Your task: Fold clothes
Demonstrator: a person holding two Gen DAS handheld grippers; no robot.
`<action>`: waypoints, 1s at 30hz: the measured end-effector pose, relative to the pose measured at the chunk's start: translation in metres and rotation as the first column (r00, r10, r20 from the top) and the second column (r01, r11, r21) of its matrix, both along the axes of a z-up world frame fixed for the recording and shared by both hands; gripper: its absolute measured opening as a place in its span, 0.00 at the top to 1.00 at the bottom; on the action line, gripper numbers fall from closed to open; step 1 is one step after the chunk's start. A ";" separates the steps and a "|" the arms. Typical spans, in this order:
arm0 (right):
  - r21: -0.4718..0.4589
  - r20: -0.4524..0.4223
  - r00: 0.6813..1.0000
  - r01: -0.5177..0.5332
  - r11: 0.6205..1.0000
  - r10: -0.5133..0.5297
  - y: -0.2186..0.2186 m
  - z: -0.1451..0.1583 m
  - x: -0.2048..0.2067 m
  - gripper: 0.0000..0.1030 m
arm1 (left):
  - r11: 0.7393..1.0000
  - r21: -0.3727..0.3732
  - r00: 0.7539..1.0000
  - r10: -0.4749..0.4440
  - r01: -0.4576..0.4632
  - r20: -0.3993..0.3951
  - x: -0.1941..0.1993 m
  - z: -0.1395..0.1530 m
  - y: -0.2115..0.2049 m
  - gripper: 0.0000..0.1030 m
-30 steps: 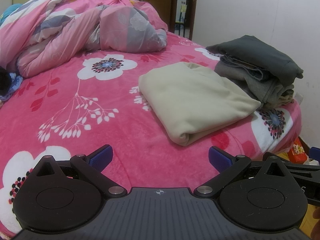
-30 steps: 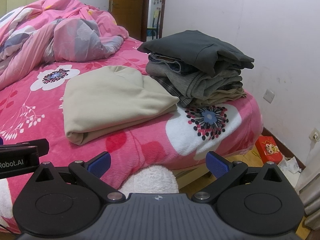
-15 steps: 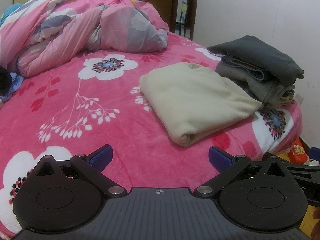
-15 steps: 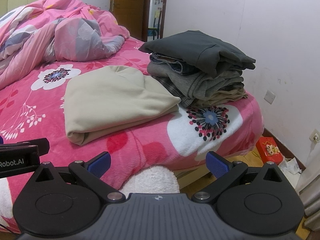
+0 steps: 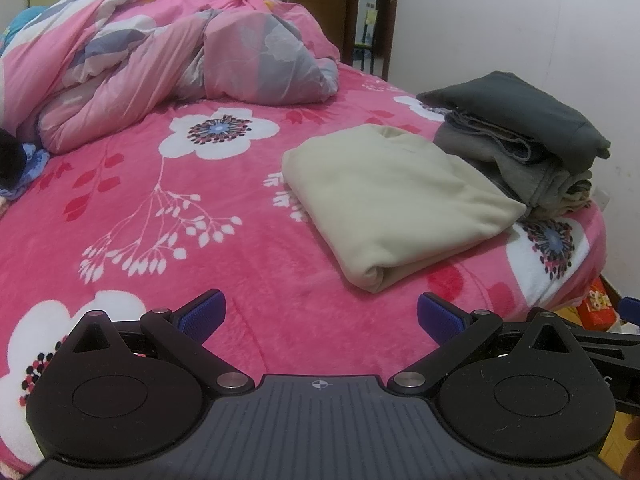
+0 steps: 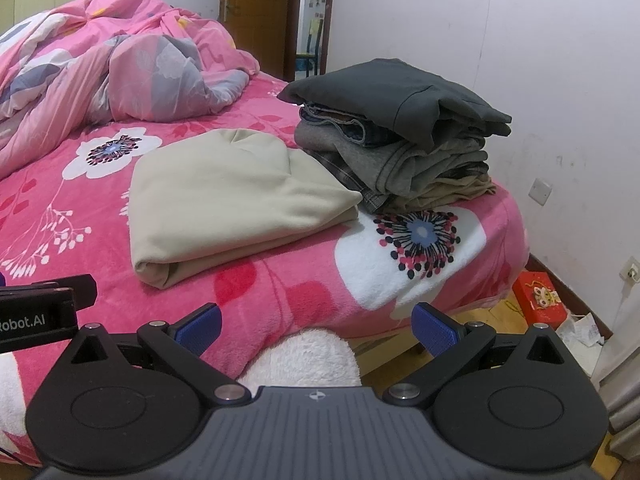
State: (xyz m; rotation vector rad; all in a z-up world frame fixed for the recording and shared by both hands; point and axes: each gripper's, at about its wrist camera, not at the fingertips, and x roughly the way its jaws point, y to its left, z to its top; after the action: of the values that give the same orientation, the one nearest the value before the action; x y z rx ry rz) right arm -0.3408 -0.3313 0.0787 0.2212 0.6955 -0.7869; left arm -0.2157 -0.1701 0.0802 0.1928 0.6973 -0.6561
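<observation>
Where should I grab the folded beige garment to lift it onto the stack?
Probably take the folded beige garment at its thick rolled near edge, coming in low from the front. That edge faces both open tongs, left and right, while the stack of dark clothes blocks its far right side.

We see a bed (image 5: pixel 224 248) in pink floral blanket; ahead of the fingers (image 5: pixel 202 314) lie a folded beige garment (image 5: pixel 392 208), stacked dark clothes (image 5: pixel 520 140) touching it, and a crumpled quilt (image 5: pixel 168 76) beyond.
</observation>
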 end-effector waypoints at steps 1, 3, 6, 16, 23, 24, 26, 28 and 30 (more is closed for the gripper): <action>0.000 0.000 1.000 0.000 1.000 0.000 0.000 0.000 0.000 0.00 | 1.000 0.000 1.000 0.000 0.000 0.000 0.000 0.000 0.000 0.00; 0.000 0.000 1.000 0.001 1.000 -0.001 0.000 0.000 0.000 0.00 | 1.000 -0.001 1.000 -0.001 0.001 0.001 0.000 0.000 0.000 0.00; -0.001 0.001 1.000 0.001 1.000 -0.001 0.001 0.000 0.000 0.00 | 1.000 -0.001 1.000 -0.001 0.001 0.001 0.000 0.000 0.001 0.00; 0.000 -0.001 1.000 0.000 1.000 0.000 0.002 0.000 0.000 0.00 | 1.000 -0.002 1.000 0.000 0.000 -0.002 0.000 0.000 0.001 0.00; 0.003 -0.003 1.000 -0.001 1.000 0.001 0.003 -0.001 0.001 0.00 | 1.000 -0.001 1.000 0.001 -0.001 -0.004 0.002 0.000 0.002 0.00; 0.003 -0.003 1.000 -0.002 1.000 0.002 0.002 0.000 0.001 0.00 | 1.000 -0.001 1.000 0.001 -0.001 -0.005 0.002 -0.001 0.002 0.00; 0.003 -0.003 1.000 -0.002 1.000 0.002 0.003 -0.001 0.001 0.00 | 1.000 -0.001 1.000 0.002 -0.002 -0.005 0.002 -0.001 0.002 0.00; 0.004 -0.003 1.000 -0.001 1.000 0.001 0.003 -0.001 0.001 0.00 | 1.000 0.000 1.000 0.002 -0.002 -0.005 0.002 -0.001 0.002 0.00; 0.005 -0.003 1.000 0.000 1.000 0.000 0.003 -0.001 0.001 0.00 | 1.000 0.000 1.000 0.002 -0.002 -0.005 0.002 -0.001 0.002 0.00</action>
State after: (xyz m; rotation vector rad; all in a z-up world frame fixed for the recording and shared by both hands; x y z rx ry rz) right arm -0.3398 -0.3281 0.0776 0.2244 0.7004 -0.7853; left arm -0.2137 -0.1682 0.0792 0.1903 0.7025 -0.6549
